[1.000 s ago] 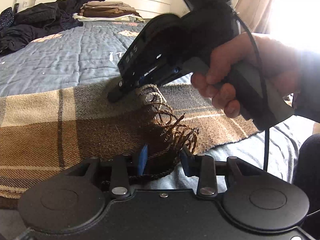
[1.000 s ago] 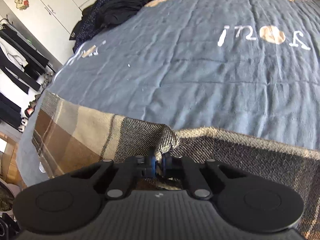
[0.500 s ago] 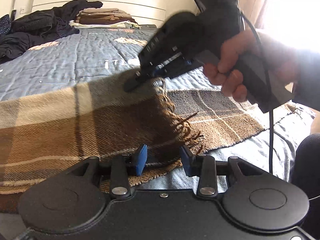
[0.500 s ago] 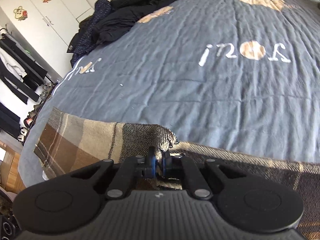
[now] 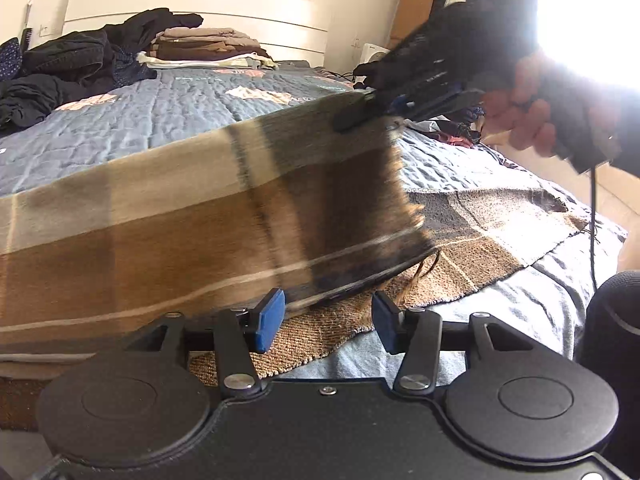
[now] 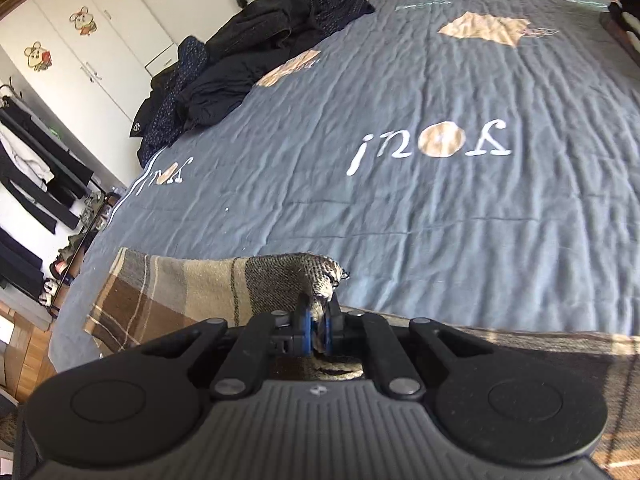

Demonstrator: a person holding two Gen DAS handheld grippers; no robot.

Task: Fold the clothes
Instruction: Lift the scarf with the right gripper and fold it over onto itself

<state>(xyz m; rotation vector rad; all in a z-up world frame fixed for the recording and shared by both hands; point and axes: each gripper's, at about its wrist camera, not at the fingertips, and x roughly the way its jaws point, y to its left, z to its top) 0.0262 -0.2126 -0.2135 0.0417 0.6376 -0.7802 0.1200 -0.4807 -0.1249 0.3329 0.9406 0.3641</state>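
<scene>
A brown and beige plaid scarf (image 5: 168,216) with a fringed end lies across the near part of the bed. My right gripper (image 6: 316,330) is shut on a corner of the scarf (image 6: 320,276) and holds it lifted; it also shows in the left wrist view (image 5: 360,114), stretching the fabric up off the bed. My left gripper (image 5: 326,322) is open, its blue pads (image 5: 270,318) spread, with the scarf's lower edge just in front of them and not pinched. The rest of the scarf (image 5: 480,232) lies flat on the bed to the right.
The bed has a blue-grey quilted cover (image 6: 420,208). A heap of dark clothes (image 5: 68,64) and a stack of folded clothes (image 5: 204,46) sit by the headboard. White wardrobes (image 6: 80,28) and hanging clothes (image 6: 32,184) stand beyond the bed's left side.
My right gripper has lifted the scarf corner higher and further right, pulling the fabric taut. My left gripper's jaws have spread wider and the scarf edge is out of them.
</scene>
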